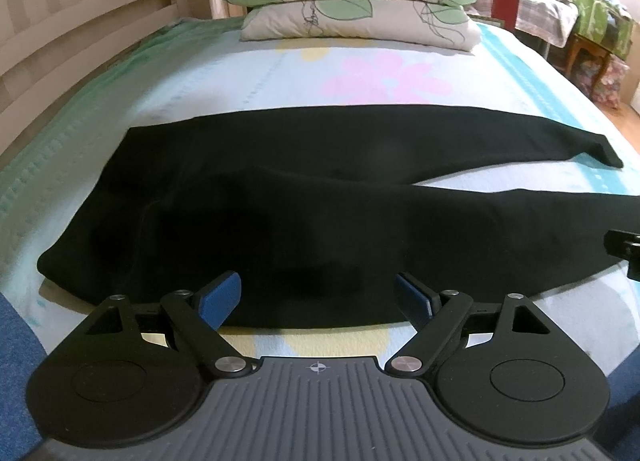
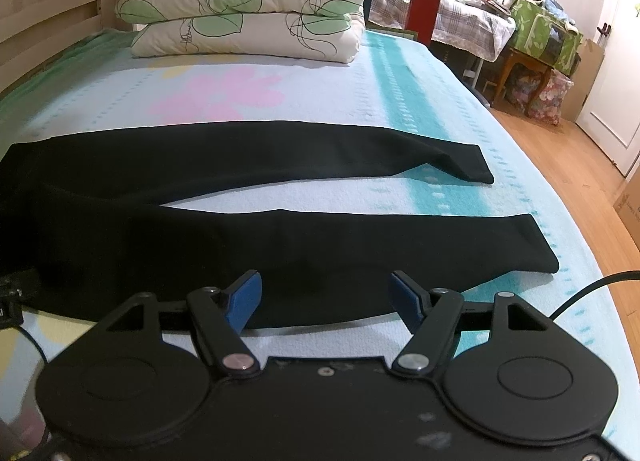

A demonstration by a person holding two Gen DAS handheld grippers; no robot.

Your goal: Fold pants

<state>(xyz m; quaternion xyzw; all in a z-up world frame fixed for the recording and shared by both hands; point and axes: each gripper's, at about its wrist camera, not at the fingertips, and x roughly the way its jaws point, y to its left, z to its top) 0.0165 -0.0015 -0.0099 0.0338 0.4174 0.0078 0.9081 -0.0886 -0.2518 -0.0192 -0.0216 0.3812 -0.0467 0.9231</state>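
Note:
Black pants (image 1: 280, 197) lie flat across the bed, waist at the left, two legs spread toward the right. In the right wrist view the pants (image 2: 224, 233) show both leg ends, the far leg and the near leg apart in a V. My left gripper (image 1: 318, 293) is open, its blue pads at the near edge of the waist and hip part. My right gripper (image 2: 325, 295) is open, its blue pads at the near edge of the near leg. Neither holds cloth.
The bed sheet (image 1: 280, 77) is pale blue with flower prints. Two stacked pillows (image 1: 356, 1) lie at the far end. A wooden headboard rail (image 1: 72, 33) runs along the left. Wooden floor (image 2: 560, 165), a cluttered table and boxes are to the right.

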